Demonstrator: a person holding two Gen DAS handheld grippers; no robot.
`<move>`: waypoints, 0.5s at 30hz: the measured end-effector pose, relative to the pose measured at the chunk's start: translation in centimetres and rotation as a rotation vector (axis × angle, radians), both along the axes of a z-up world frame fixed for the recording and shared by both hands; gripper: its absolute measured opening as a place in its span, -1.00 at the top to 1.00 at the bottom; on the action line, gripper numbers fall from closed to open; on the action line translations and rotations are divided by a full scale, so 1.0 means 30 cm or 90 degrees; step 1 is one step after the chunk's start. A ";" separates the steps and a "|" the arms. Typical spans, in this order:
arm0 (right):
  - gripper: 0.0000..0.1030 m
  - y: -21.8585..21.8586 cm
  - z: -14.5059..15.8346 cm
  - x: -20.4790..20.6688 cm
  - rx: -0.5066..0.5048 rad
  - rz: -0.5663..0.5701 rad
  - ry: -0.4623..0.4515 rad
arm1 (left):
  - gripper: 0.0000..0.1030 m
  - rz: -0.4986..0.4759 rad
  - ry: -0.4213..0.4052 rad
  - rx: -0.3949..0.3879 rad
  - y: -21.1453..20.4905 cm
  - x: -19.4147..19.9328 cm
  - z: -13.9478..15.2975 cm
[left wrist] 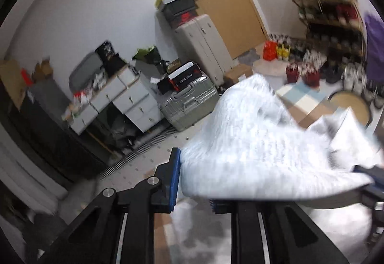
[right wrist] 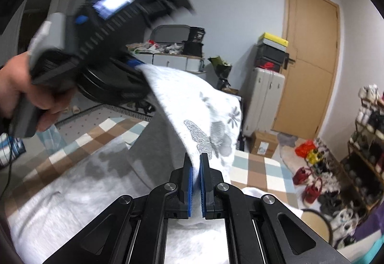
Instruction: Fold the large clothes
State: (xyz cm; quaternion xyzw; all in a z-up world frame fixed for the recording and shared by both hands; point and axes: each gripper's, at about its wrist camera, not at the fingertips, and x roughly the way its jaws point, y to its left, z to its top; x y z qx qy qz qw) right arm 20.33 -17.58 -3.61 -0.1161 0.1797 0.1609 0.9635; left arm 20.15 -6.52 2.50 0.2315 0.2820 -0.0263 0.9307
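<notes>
White butterfly-print garment [right wrist: 204,119] is lifted above the checked blanket [right wrist: 259,168], stretched between both claws. Right claw [right wrist: 196,182] is clenched on its edge; left claw [left wrist: 192,182] is clamped on another edge.

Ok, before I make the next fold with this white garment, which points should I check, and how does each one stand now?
1. Right gripper shut on the garment edge: ok.
2. Left gripper holding the garment: ok, cloth fills its jaws and hangs lifted from it.
3. Span between both grippers free of twist: cannot tell, blurred.
4. Rest of the garment resting on the checked cover: ok.
5. Both grips at matching corners: cannot tell.
</notes>
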 end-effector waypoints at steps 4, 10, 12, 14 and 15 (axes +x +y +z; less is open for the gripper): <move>0.91 -0.083 0.026 -0.012 0.110 -0.019 0.040 | 0.75 -0.037 0.006 -0.109 0.033 -0.177 0.053; 0.88 -0.221 -0.004 -0.097 0.271 -0.006 0.094 | 0.76 -0.116 0.047 -0.258 0.061 -0.444 -0.039; 0.85 -0.235 -0.050 -0.126 0.287 -0.011 0.134 | 0.76 -0.124 0.066 -0.280 0.052 -0.511 -0.131; 0.81 -0.237 -0.109 -0.160 0.287 -0.033 0.170 | 0.76 -0.137 0.094 -0.272 0.029 -0.565 -0.256; 0.81 -0.233 -0.143 -0.170 0.277 -0.045 0.198 | 0.75 -0.141 0.106 -0.265 0.025 -0.580 -0.297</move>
